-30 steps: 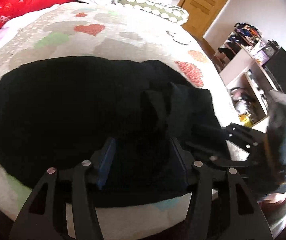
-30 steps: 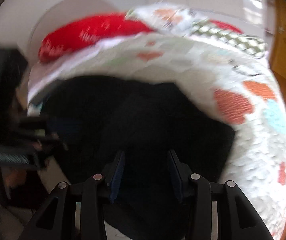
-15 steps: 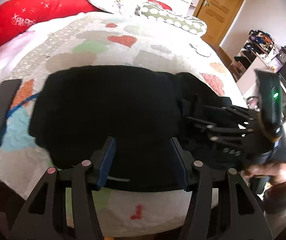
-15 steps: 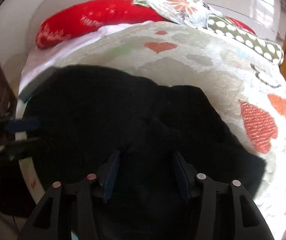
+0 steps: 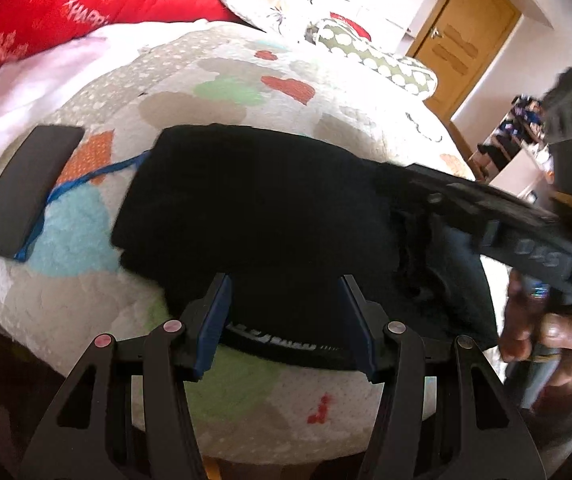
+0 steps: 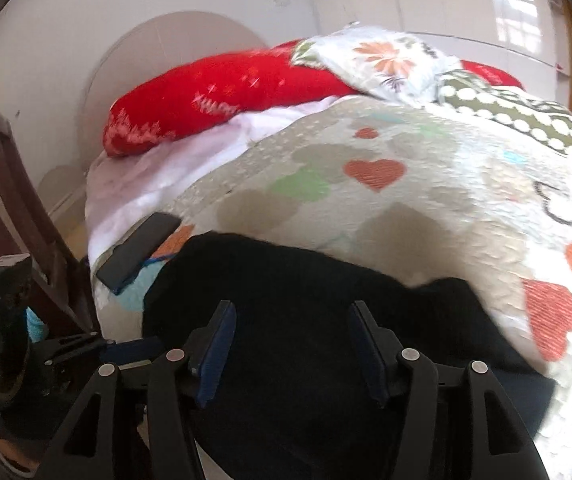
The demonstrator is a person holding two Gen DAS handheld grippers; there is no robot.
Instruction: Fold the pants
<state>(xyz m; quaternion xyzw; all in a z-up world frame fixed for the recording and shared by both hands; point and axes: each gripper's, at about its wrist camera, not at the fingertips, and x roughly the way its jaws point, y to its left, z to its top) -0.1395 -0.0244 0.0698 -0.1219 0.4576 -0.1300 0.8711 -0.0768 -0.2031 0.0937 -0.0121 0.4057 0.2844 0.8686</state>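
Note:
Black pants (image 5: 266,208) lie folded in a compact bundle on the heart-patterned bedspread (image 5: 226,92), with the lettered waistband (image 5: 282,340) at the near edge. My left gripper (image 5: 284,284) hovers open just above that waistband, with no cloth pinched. In the right wrist view the pants (image 6: 306,280) fill the lower middle. There my right gripper (image 6: 291,312) stands open over them, its pads clear of the cloth. A hand (image 5: 546,332) holds the right gripper's handle at the pants' right end.
A black phone (image 5: 26,188) with a blue cord (image 5: 86,180) lies on the bed left of the pants. Red (image 5: 86,12) and patterned pillows sit at the head. A wooden chair (image 6: 14,200) stands left of the bed. A door (image 5: 466,40) and cluttered shelves are at far right.
Both grippers have drawn back and up from the pants, so more of the bed and the phone show. The right jaws widened. The pants stay folded on the bed.

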